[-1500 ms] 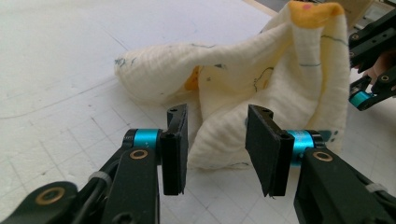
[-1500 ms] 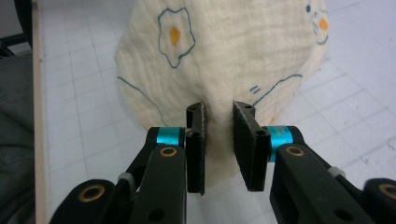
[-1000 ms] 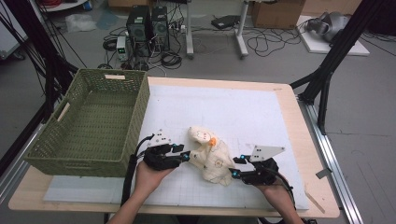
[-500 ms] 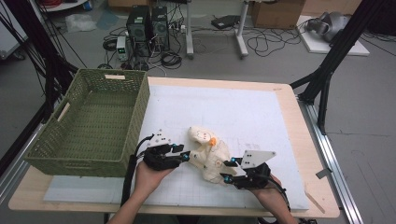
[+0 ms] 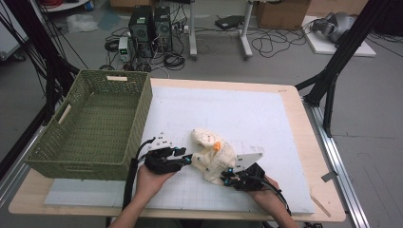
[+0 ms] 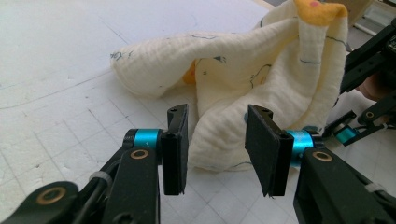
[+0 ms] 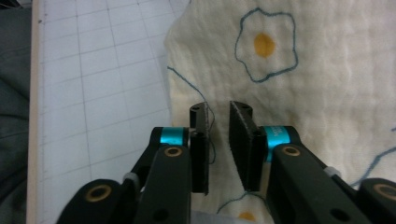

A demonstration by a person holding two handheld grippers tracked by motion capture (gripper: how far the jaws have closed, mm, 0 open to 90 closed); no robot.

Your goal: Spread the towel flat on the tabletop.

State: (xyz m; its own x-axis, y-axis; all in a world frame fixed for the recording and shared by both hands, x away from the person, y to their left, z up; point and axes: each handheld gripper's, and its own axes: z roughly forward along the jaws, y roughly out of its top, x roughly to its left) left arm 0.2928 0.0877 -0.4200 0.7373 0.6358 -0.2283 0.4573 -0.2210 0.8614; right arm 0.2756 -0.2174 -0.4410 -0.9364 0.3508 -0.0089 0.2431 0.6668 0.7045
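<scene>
At the table's left edge stands a green woven basket [image 5: 90, 126], its near right corner close to the left hand [image 5: 153, 179], which comes in from the bottom with the forearm angled up and to the right. The left gripper [image 5: 186, 159] lies low and roughly level over the white mat [image 5: 266, 118], pointing right; in the left gripper view its jaws stand spread, with a fold of the cream cloth [image 6: 243, 88] lying between them, and neither pad is seen pressing on it. The cloth [image 5: 214, 154], printed with fried-egg shapes, sits bunched up on the mat near the front edge, between the two grippers. The right hand [image 5: 266, 192] enters from the bottom right, its wrist turned so the right gripper [image 5: 227, 178] points left into the cloth's near side. Its jaws have just been closing and now stand narrow, with cloth between them; the right gripper view does not show whether they pinch it. Behind and to the right of the cloth the mat lies bare up to the far edge.
</scene>
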